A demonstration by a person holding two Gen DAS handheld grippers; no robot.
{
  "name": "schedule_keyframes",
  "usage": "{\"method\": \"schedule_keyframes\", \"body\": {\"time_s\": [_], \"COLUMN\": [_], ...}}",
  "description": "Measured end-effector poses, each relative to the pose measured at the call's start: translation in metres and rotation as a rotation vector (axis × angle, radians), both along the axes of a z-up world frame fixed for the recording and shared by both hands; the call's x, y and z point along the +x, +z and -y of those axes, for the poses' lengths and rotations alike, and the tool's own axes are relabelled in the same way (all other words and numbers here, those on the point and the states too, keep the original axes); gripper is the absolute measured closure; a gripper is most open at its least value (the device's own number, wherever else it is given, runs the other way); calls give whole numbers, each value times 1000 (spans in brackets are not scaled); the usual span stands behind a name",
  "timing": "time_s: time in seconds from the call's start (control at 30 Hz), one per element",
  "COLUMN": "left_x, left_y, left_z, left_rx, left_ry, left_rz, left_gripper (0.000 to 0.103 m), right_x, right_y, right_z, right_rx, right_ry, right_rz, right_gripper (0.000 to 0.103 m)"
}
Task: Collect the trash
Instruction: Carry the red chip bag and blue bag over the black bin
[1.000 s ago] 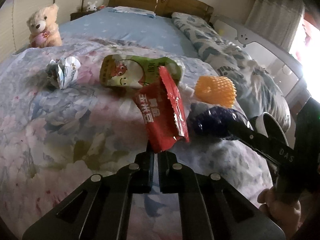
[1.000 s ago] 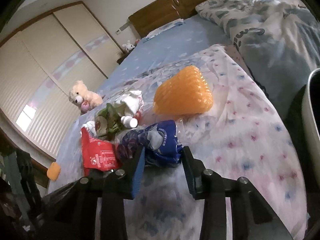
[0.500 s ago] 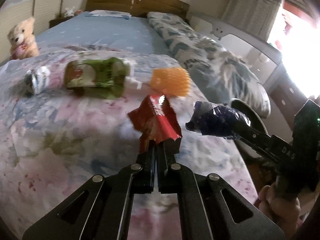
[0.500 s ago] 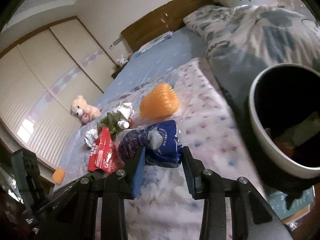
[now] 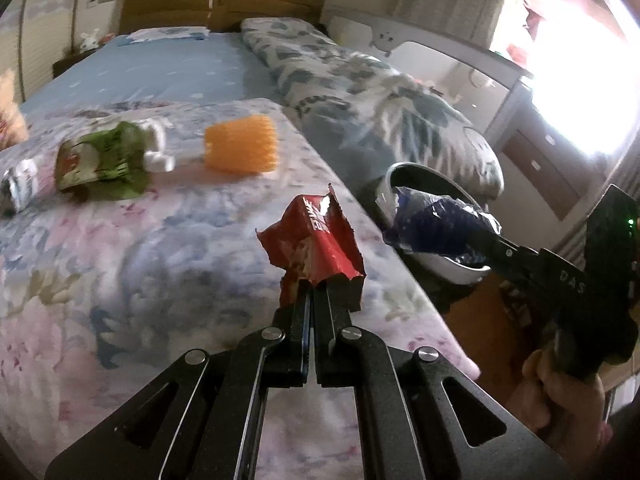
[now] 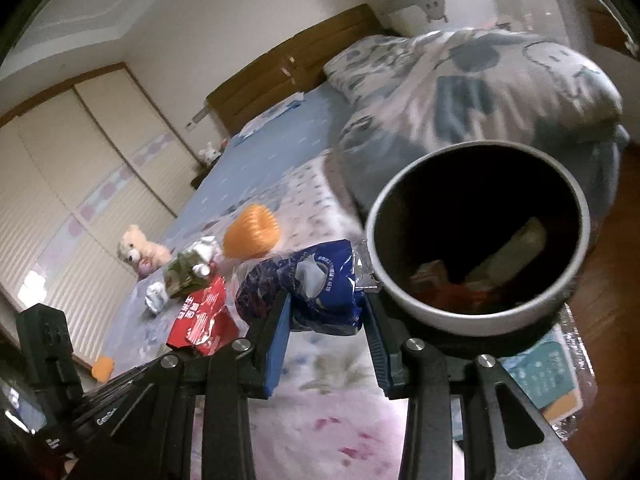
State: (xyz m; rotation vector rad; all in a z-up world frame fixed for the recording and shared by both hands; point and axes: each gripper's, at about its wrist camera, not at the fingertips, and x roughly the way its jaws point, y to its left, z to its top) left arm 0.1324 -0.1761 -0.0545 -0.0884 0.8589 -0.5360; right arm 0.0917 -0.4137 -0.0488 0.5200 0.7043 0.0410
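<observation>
Currently both grippers are loaded. Left gripper (image 5: 311,294) has its fingers pressed together on the bottom of a crumpled red wrapper (image 5: 316,240), held up above the floral bedspread (image 5: 120,248) near its right edge. Right gripper (image 6: 326,312) is clamped on a blue plastic bag (image 6: 316,280), fingers partway apart around its bulk, right at the rim of the white trash bin (image 6: 404,300); bag touches or nearly touches the rim, can't tell which. Bin stands on the floor just beside the bed's edge, some trash already inside. On the bedspread farther back: orange foam net (image 5: 240,144), green pouch (image 5: 100,160) with white cap, small crumpled silver wrapper (image 5: 20,184) at the left.
</observation>
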Motion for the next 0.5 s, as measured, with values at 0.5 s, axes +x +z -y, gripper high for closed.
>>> {"method": "schedule_keyframes", "body": {"time_s": [0.5], "left_x": [-1], "left_y": [13], "left_z": [63], "left_rx": [11], "left_ry": [-118], "left_rz": [26], "left_gripper": [102], "right_x": [-29], "right_y": [4], "right_z": [61], "right_rx": [-20], "right_ry": [-142], "right_rz": [11], "right_gripper": [66]}}
